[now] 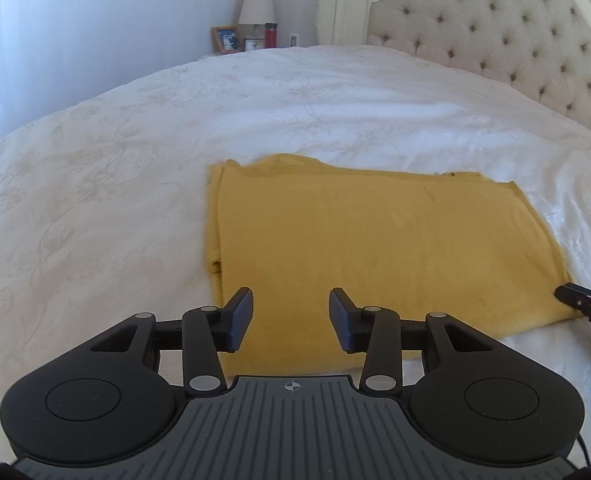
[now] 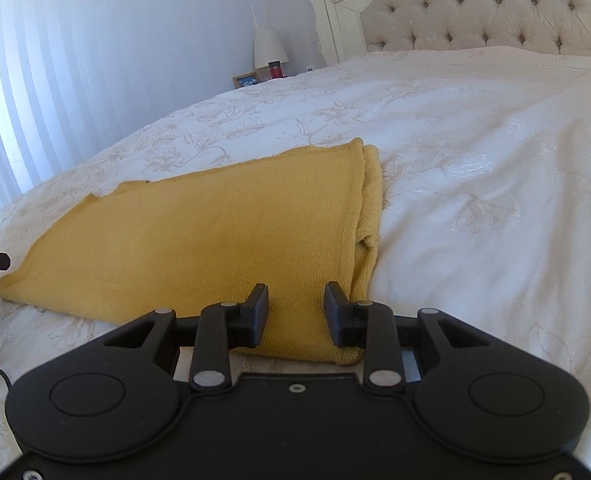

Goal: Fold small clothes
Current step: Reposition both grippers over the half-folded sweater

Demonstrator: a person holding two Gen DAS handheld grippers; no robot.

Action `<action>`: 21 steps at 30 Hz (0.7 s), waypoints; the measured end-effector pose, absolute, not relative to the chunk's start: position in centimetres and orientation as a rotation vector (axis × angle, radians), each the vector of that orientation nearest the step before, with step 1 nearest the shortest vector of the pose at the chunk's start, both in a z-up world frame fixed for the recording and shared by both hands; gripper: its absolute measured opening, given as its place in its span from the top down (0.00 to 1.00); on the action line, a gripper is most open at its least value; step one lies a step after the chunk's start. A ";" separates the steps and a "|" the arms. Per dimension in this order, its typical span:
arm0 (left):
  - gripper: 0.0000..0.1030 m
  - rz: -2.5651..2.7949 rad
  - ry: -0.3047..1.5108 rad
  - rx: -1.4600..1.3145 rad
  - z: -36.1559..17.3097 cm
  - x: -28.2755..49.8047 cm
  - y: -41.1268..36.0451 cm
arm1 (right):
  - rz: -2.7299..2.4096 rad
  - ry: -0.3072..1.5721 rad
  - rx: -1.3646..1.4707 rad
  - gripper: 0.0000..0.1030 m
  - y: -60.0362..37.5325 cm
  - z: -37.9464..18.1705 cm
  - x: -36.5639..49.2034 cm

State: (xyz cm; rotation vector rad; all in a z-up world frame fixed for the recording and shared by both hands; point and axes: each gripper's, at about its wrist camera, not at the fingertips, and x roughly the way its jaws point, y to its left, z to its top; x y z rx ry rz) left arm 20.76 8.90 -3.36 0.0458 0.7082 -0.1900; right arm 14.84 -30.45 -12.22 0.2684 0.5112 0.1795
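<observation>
Your left gripper [image 1: 291, 318] has its jaws partly apart with nothing pinched between them; it hangs over the near edge of the yellow garment [image 1: 375, 248], whose cloth shows through the gap. Your right gripper [image 2: 295, 314] is likewise partly spread and grips nothing; through its gap you see the garment's near corner, though whether the pads brush the cloth you cannot tell. The garment lies folded into a flat rectangle on the bed [image 1: 95, 200], on a white cover with a pale flower pattern. In the left view it fills the middle, with a doubled edge at 9 o'clock, and the tip of your other gripper pokes in at 3 o'clock just beside the garment's corner. In the right view the garment runs from the centre towards 9 o'clock, its stacked layers showing along the edge at 1 o'clock. Beyond the bed, at 12 o'clock, stand a lamp [image 1: 256, 6], a picture frame [image 1: 226, 39] and a red bottle [image 1: 271, 35], with the tufted headboard [image 1: 495, 32] at 2 o'clock.
</observation>
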 end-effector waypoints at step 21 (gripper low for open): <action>0.39 -0.219 0.777 0.184 -8.9 19.8 -0.2 | 0.293 0.536 0.180 0.07 -28.2 -12.2 15.4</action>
